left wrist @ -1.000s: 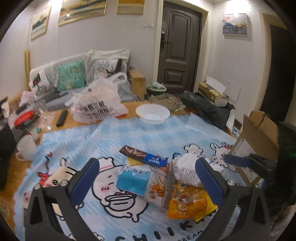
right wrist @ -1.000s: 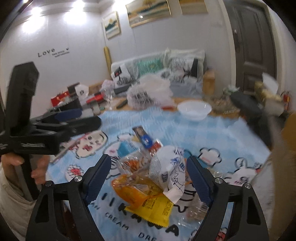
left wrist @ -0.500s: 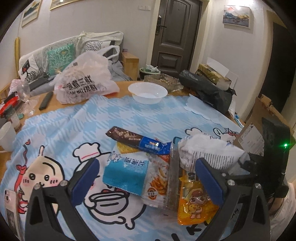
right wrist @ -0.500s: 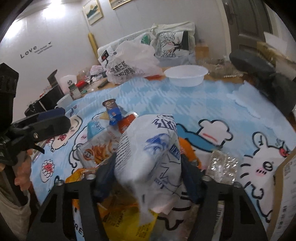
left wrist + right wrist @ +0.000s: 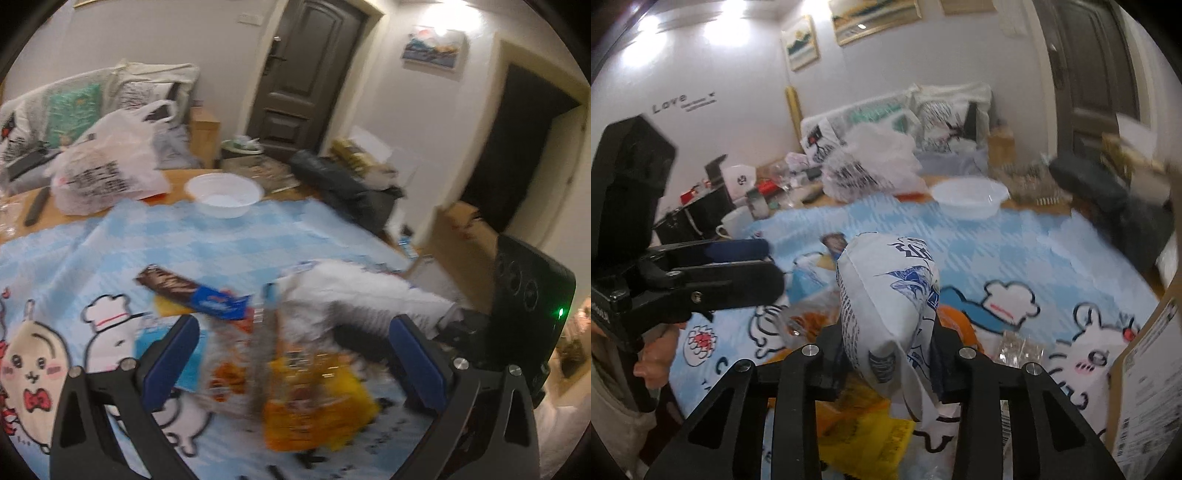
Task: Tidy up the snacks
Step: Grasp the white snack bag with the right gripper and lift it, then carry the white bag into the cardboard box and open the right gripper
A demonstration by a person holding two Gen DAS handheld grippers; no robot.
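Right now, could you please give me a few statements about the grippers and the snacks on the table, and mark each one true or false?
1. The right gripper is shut on the white bag. True.
2. The left gripper holds the yellow packet. False: it is open, with the packet lying on the cloth between its fingers.
3. The white bowl sits at the far edge of the blue cloth. True.
4. The chocolate bar is inside the white bowl. False: it lies on the snack pile, well short of the bowl.
5. A cardboard box stands at the table's right side. True.
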